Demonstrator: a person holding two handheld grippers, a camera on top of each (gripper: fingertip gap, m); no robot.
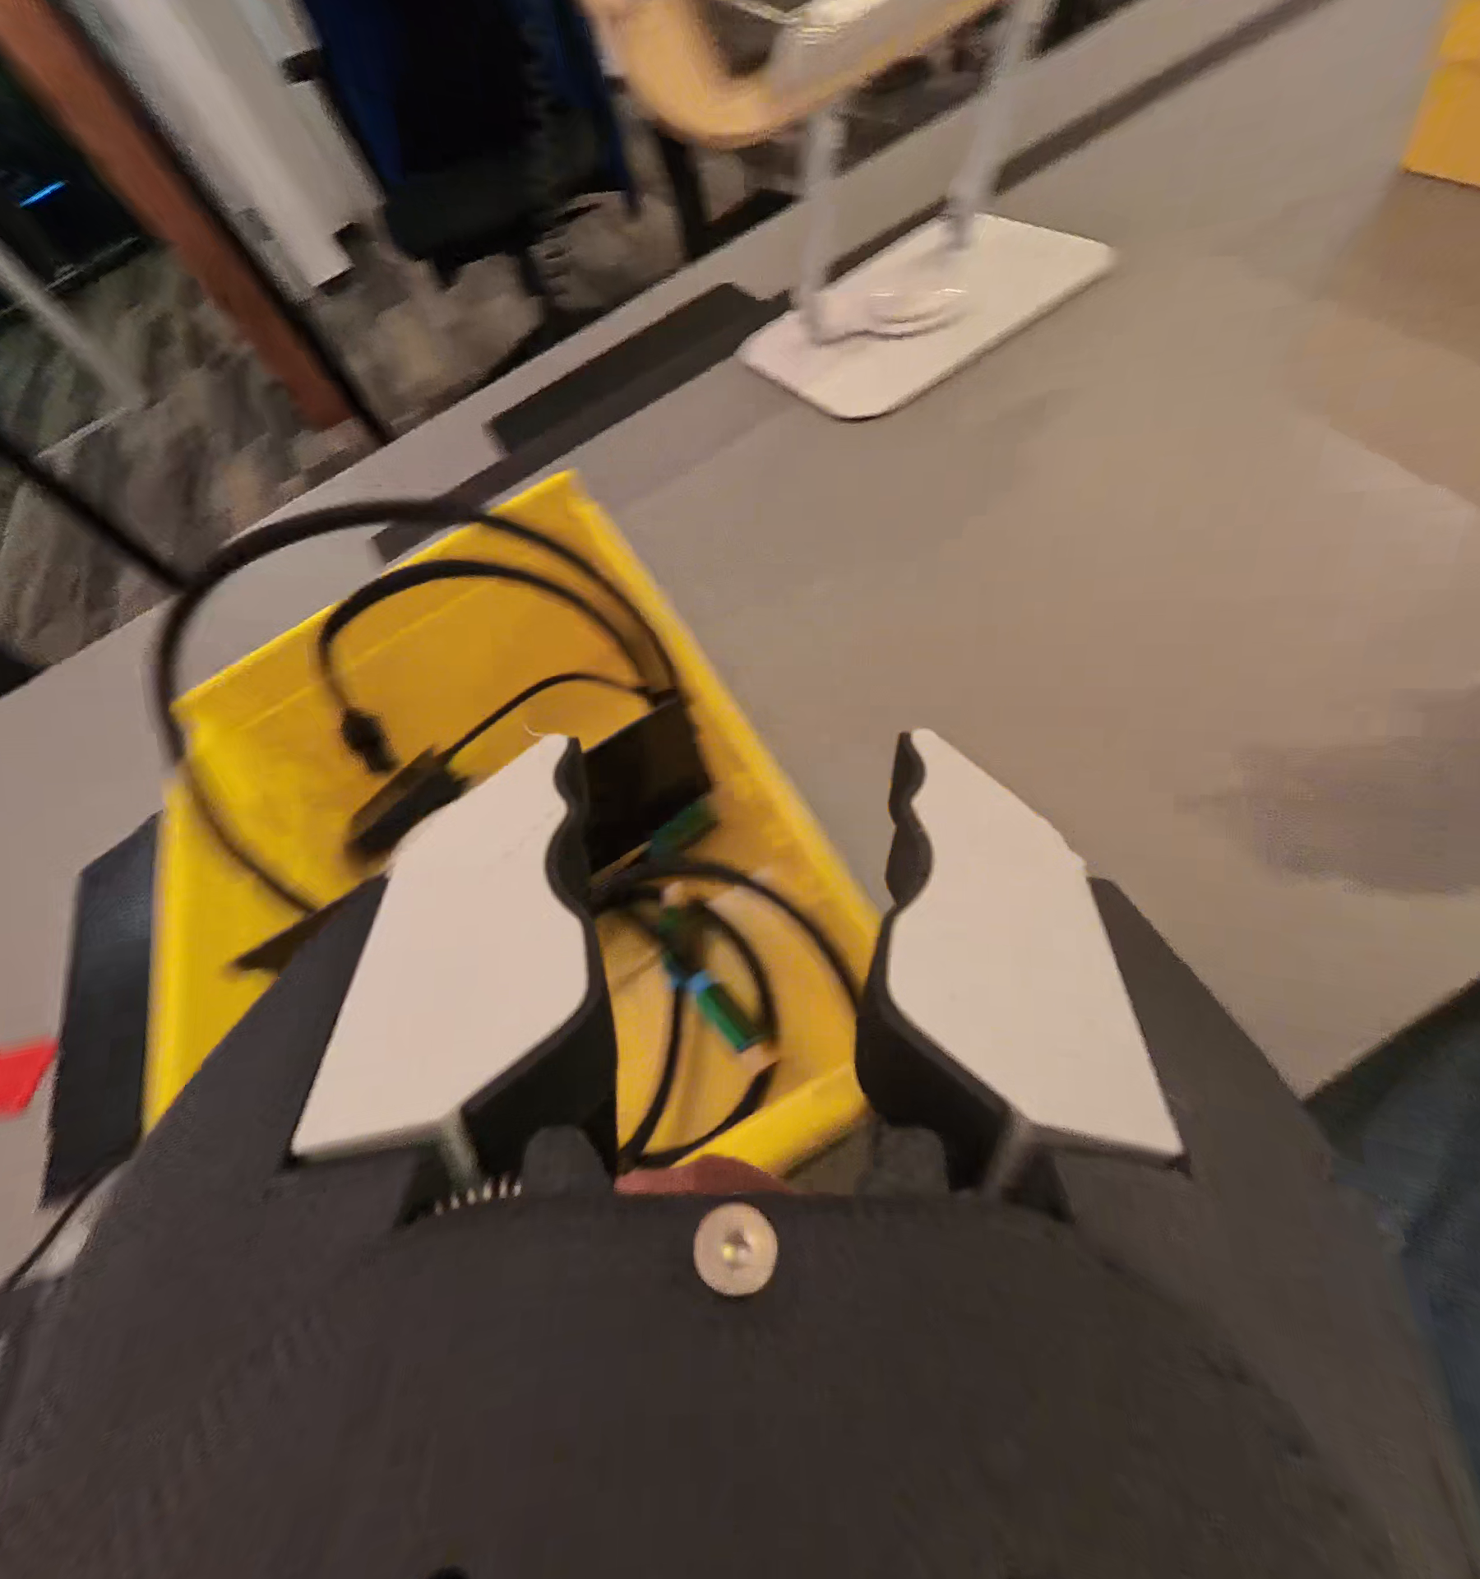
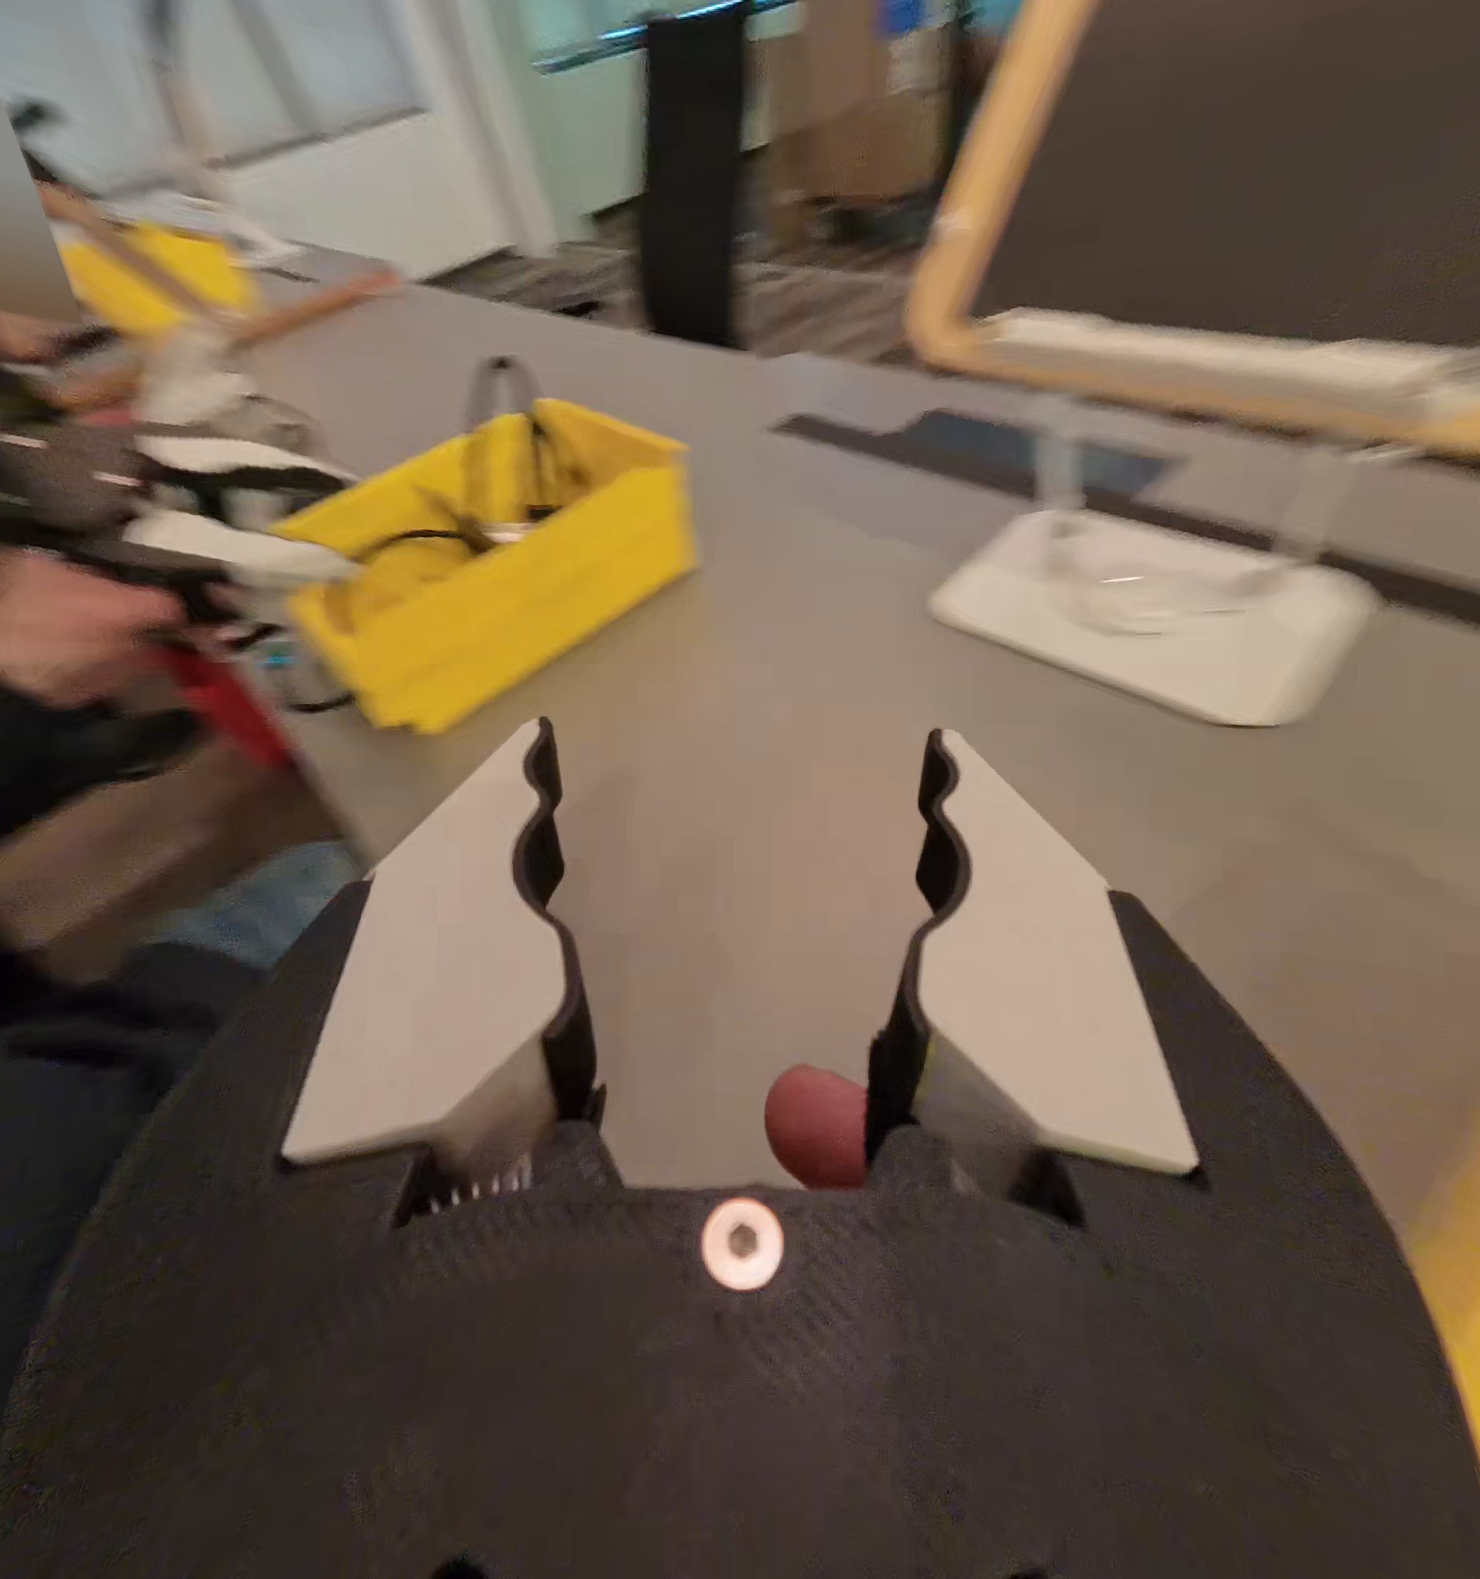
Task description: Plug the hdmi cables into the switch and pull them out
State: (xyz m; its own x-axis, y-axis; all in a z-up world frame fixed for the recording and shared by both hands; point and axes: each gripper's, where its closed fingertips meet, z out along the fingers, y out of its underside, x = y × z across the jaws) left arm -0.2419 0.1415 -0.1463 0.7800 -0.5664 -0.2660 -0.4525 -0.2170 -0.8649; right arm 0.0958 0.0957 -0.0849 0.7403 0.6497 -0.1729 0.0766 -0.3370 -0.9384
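The left gripper (image 1: 732, 743) hangs over the near end of a yellow bin (image 1: 232, 769), its two white-faced fingers (image 1: 463, 940) spread wide with nothing between them. Just past the left fingertip, inside the bin, sits a small black box, the HDMI switch (image 1: 647, 786). Black cables (image 1: 429, 581) loop around it: some arc up and over the bin's far rim, others coil on the bin floor between the fingers. A loose black plug (image 1: 365, 735) hangs at the end of one cable left of the switch, apart from it. A green connector with a blue band (image 1: 711, 1000) lies among the coils near the bin's close wall. Motion blur hides which cables, if any, are seated in the switch.

The bin rests on a grey table (image 1: 1061, 641). A white stand base (image 1: 933, 316) sits farther back on the table, well apart from the bin.

The right gripper (image 2: 741, 743) is held above bare tabletop, well to the right of the bin (image 2: 514, 581), its fingers equally parted and holding nothing. In the right wrist view the other gripper shows blurred at the bin's left end.
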